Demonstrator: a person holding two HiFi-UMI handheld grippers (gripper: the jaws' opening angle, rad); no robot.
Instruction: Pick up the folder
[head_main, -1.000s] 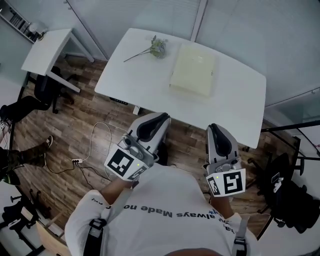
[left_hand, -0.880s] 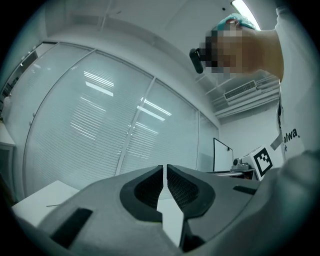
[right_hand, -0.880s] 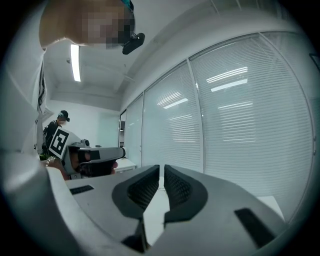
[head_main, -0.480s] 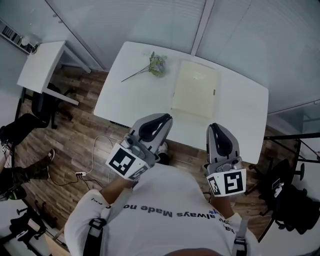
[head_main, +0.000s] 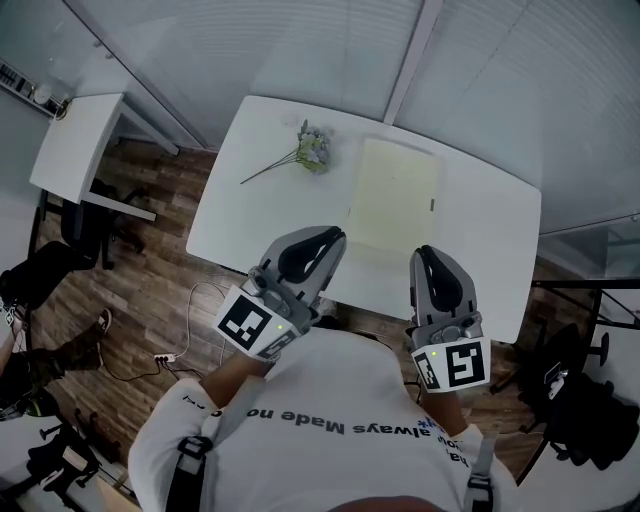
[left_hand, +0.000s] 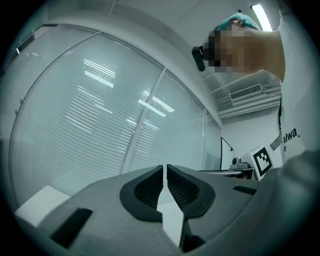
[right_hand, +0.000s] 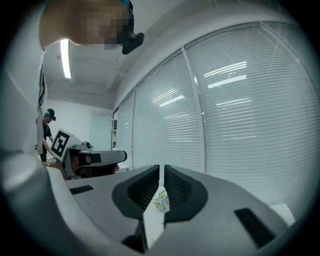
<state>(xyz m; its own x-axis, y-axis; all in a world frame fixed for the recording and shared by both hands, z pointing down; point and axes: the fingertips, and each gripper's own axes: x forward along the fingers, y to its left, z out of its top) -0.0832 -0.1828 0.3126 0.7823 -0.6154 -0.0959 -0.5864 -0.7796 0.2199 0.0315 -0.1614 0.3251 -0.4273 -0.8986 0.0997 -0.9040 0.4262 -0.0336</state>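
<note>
Pale-yellow folder (head_main: 393, 195) lies flat on the white counter (head_main: 265, 215), just right of a flower sprig (head_main: 310, 150) and touched by neither gripper. Left gripper (head_main: 318, 243) and right gripper (head_main: 430, 268) hover at the counter's near edge, short of the folder, each with its fingers closed together on nothing.

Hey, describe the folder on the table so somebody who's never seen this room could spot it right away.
Find the large white table by the window blinds, not the small side desk at far left. The folder lies flat near its middle, just right of a flower sprig. It is the only pale yellow rectangle there; the sprig is thin and green.
</note>
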